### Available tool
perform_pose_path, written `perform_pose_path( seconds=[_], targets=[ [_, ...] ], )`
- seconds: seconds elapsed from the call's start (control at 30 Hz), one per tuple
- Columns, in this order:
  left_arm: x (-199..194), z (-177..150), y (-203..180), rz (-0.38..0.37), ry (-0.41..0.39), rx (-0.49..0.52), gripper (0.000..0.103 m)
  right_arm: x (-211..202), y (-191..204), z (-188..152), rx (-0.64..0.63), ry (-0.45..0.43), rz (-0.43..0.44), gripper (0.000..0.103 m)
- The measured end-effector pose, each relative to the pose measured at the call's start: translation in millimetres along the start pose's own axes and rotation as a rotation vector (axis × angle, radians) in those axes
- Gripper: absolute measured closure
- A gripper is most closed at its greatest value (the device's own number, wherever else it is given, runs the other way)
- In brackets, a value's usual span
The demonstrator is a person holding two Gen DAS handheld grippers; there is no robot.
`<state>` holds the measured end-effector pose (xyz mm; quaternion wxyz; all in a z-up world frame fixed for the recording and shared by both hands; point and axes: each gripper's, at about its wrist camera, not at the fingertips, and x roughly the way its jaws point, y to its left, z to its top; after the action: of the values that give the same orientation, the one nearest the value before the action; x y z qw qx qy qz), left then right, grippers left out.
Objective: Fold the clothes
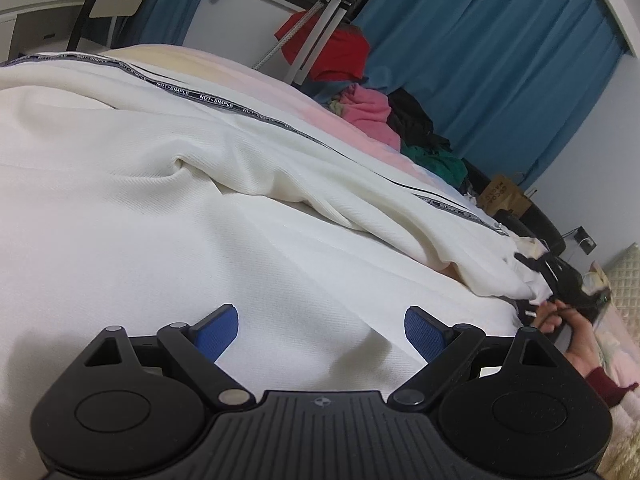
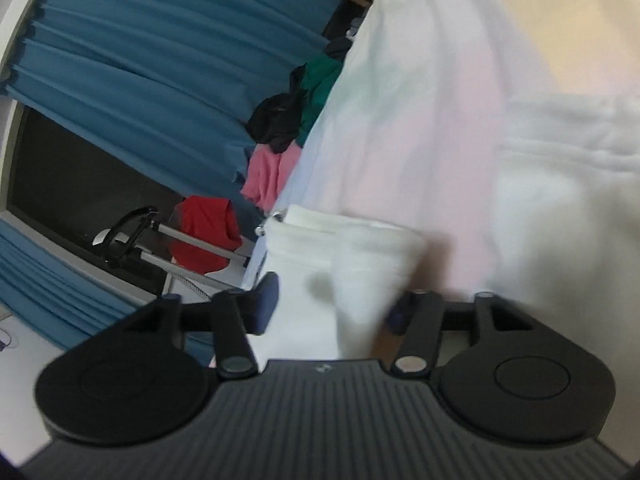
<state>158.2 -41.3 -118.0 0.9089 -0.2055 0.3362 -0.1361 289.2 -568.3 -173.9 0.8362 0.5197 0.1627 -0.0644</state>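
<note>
A white garment [image 1: 208, 184] with a black lettered side stripe lies spread and wrinkled over the bed. My left gripper [image 1: 322, 334] hovers low over its near part, blue pads [image 1: 218, 332] wide apart with nothing between them. In the blurred right wrist view, my right gripper [image 2: 332, 310] has a thick folded end of the white garment [image 2: 344, 264] between its fingers, the cloth touching both pads. From the left wrist view, that right gripper [image 1: 560, 276] appears at the garment's far right end, held by a hand [image 1: 576, 344] in a dark red sleeve.
A pastel bed sheet [image 1: 256, 76] lies under the garment. A pile of red, pink, black and green clothes [image 1: 372, 112] sits at the bed's far edge by a tripod [image 1: 320, 28]. Blue curtains [image 1: 500, 60] hang behind. A brown paper bag [image 1: 504, 196] stands beyond the bed.
</note>
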Motion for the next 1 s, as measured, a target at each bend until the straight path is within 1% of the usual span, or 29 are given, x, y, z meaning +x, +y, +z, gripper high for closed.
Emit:
perform_pose_path(
  seconds=[0.03, 0.07, 0.1, 0.13, 0.2, 0.27, 0.33, 0.47, 0.53, 0.6, 0.63, 0.73, 0.8, 0.87, 0.93, 1.0],
  targets=[
    [-0.7, -0.6, -0.7, 0.003, 0.0, 0.006, 0.012, 6.4, 4.9, -0.4, -0.018, 0.002, -0.009, 0.049],
    [-1.6, -1.1, -1.6, 0.007, 0.001, 0.012, 0.012, 12.9, 9.8, -0.8, -0.036, 0.003, -0.019, 0.07],
    [-2.5, -1.6, -2.5, 0.011, 0.002, 0.017, 0.012, 19.3, 14.7, -1.1, -0.053, 0.005, -0.028, 0.087],
    [-3.4, -2.1, -3.5, 0.014, 0.003, 0.022, 0.012, 20.1, 19.9, -0.3, -0.081, 0.001, -0.038, 0.097],
    [-7.9, -2.1, -9.7, 0.001, -0.017, 0.051, 0.012, 8.2, 30.8, 4.4, -0.161, -0.024, -0.059, 0.097],
    [-12.7, -2.1, -16.7, -0.016, -0.039, 0.082, 0.012, 2.1, 41.7, 14.9, -0.231, -0.07, -0.064, 0.097],
    [-17.5, -2.0, -23.6, -0.033, -0.062, 0.113, 0.013, 5.5, 53.8, 34.0, -0.267, -0.109, -0.047, 0.097],
    [-27.2, -1.9, -37.4, -0.067, -0.107, 0.175, 0.012, 5.8, 80.8, 66.9, -0.395, -0.181, -0.004, 0.097],
    [-32.0, -1.8, -44.3, -0.083, -0.129, 0.206, 0.012, -4.1, 77.8, 75.3, -0.438, -0.219, -0.027, 0.097],
    [-32.4, -4.5, -47.7, -0.078, -0.122, 0.226, 0.012, -4.7, 59.8, 83.1, -0.426, -0.237, -0.089, 0.097],
    [-32.3, -6.1, -49.1, -0.073, -0.116, 0.234, 0.012, -7.5, 47.5, 85.4, -0.41, -0.238, -0.122, 0.097],
    [-32.5, -9.5, -52.2, -0.063, -0.1, 0.252, 0.012, -7.7, 4.1, 80.5, -0.374, -0.18, -0.23, 0.097],
    [-33.4, -8.1, -53.4, -0.052, -0.101, 0.254, 0.012, -4.9, -11.7, 71.9, -0.38, -0.147, -0.276, 0.097],
    [-35.2, -5.4, -54.3, -0.031, -0.107, 0.259, 0.012, -5.4, -14.6, 66.7, -0.382, -0.144, -0.296, 0.095],
    [-38.4, -2.1, -54.2, -0.014, -0.112, 0.263, 0.012, -7.8, -7.8, 65.3, -0.391, -0.139, -0.316, 0.093],
    [-42.4, 1.0, -54.5, -0.002, -0.113, 0.266, 0.012, -14.0, -2.0, 62.2, -0.406, -0.098, -0.327, 0.085]
  ],
)
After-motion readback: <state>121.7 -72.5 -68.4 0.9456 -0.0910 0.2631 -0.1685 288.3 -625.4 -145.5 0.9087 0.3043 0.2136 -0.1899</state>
